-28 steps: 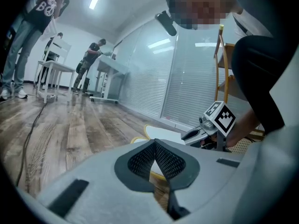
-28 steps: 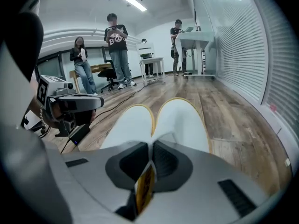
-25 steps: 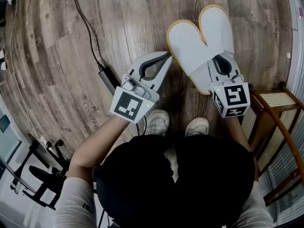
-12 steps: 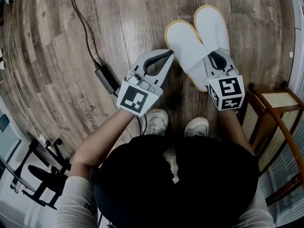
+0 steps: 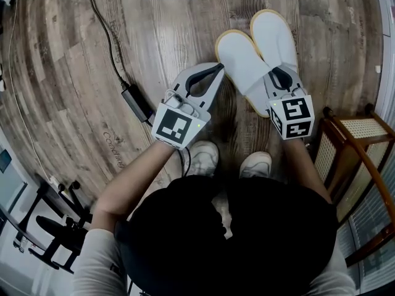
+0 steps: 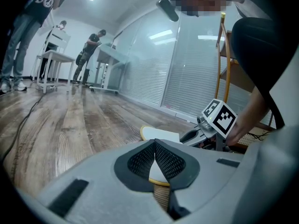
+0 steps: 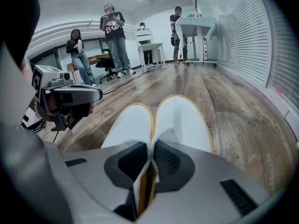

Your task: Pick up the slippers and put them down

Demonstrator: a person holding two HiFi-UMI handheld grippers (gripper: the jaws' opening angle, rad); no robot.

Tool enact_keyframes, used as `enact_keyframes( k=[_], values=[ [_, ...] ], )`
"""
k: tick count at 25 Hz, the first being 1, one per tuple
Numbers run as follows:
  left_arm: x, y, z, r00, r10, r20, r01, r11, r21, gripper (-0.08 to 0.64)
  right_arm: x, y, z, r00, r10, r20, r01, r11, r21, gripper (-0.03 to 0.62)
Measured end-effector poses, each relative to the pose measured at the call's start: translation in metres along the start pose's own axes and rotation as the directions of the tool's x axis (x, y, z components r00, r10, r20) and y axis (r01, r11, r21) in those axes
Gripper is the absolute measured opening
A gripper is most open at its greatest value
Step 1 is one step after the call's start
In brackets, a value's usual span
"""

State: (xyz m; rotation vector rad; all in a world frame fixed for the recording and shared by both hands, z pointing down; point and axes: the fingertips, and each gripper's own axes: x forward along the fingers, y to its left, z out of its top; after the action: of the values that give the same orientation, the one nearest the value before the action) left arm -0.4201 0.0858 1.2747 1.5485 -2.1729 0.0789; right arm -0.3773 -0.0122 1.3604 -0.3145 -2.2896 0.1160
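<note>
Two white slippers with yellow rims lie side by side, toes pointing away from me: one [image 5: 242, 57] [image 7: 130, 125] on the left, the other [image 5: 274, 32] [image 7: 181, 120] on the right. My right gripper [image 5: 276, 73] [image 7: 150, 146] is shut on their heel edges, pinching both together low over the wooden floor. I cannot tell whether the toes touch the boards. My left gripper [image 5: 220, 68] [image 6: 155, 142] hovers just left of the slippers, shut with nothing in it. In the left gripper view a slipper [image 6: 161, 133] shows beyond its tips.
A black cable with a power brick [image 5: 137, 102] runs across the floor on the left. A wooden chair with a cane seat [image 5: 361, 131] stands close on the right. My shoes [image 5: 203, 156] are just below the grippers. Several people [image 7: 115, 36] stand by tables far off.
Both grippers have sunk a little toward the floor, the right one taking the slippers down with it. Its hold on the heels is unchanged, and the left stays shut and empty.
</note>
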Motion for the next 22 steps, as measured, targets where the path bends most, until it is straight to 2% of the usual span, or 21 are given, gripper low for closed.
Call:
enact_keyframes(
  k=[5, 14, 18, 22],
  values=[
    [-0.003, 0.000, 0.006, 1.000, 0.003, -0.001, -0.003, 1.000, -0.003, 0.012, -0.009, 0.001, 0.001, 1.000, -0.008, -0.014, 0.008, 1.000, 0.010, 0.082],
    [-0.013, -0.009, 0.010, 1.000, -0.012, -0.018, 0.012, 1.000, 0.002, 0.012, -0.029, 0.007, -0.016, 0.998, -0.028, -0.057, 0.030, 0.999, 0.039, 0.108],
    [-0.016, -0.010, 0.009, 0.999, -0.025, -0.030, 0.025, 1.000, 0.018, 0.012, -0.027, 0.013, -0.022, 0.998, -0.005, -0.065, 0.009, 0.998, 0.067, 0.152],
    [-0.012, -0.010, 0.009, 0.999, -0.029, -0.028, 0.030, 0.999, 0.017, 0.012, -0.022, 0.016, -0.009, 0.999, 0.036, -0.018, -0.035, 0.997, 0.067, 0.193]
  ],
)
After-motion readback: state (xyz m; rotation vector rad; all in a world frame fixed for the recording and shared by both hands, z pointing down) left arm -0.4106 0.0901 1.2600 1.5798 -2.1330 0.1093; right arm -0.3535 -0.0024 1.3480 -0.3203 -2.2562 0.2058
